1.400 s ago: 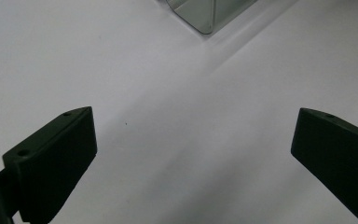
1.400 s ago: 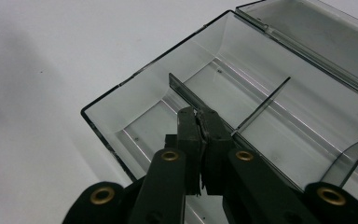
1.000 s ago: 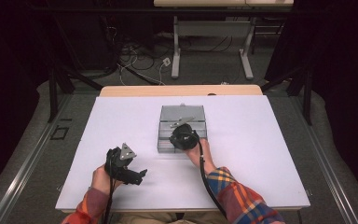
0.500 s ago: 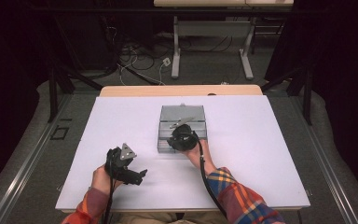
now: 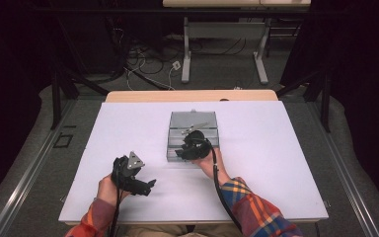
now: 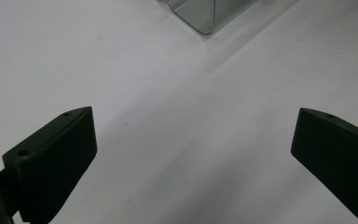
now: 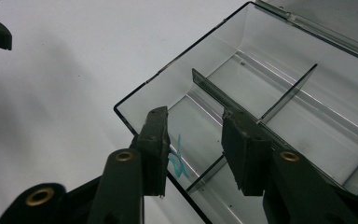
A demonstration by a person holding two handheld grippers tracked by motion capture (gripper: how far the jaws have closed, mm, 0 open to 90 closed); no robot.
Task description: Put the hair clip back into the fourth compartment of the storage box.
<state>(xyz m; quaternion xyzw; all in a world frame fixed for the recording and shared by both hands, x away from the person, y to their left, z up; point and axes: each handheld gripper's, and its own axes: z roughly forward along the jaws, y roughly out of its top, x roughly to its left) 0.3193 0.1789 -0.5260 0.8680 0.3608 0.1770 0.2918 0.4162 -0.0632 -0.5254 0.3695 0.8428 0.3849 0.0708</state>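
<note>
Standing at the near edge, a person in a plaid sleeve works over a broad white desk [image 5: 276, 163]. Near its middle sits a clear smoky plastic organizer box [image 5: 193, 129] with its lid laid open on the far side, its long axis running away from the person. Thin dividers [image 7: 242, 100] split the tray into compartments, and they look empty apart from one item.

The right tongs [image 7: 193, 154] hang over the box's near end, their jaws partly spread with a clear gap between them, pinching nothing. The left tongs [image 6: 191, 158] rest low over bare desk, well to the left of the box, jaws spread wide and empty; a corner of the box shows at the top of the left gripper view.

Smallest of all, a tiny teal piece [image 7: 178, 161] lies in the near corner compartment, just beside the right tongs' left jaw and slightly below the gap. I'd guess it is the likely target, and the right hand is plainly the nearer one. What the piece is I cannot tell, and no brand or writing is readable anywhere.
</note>
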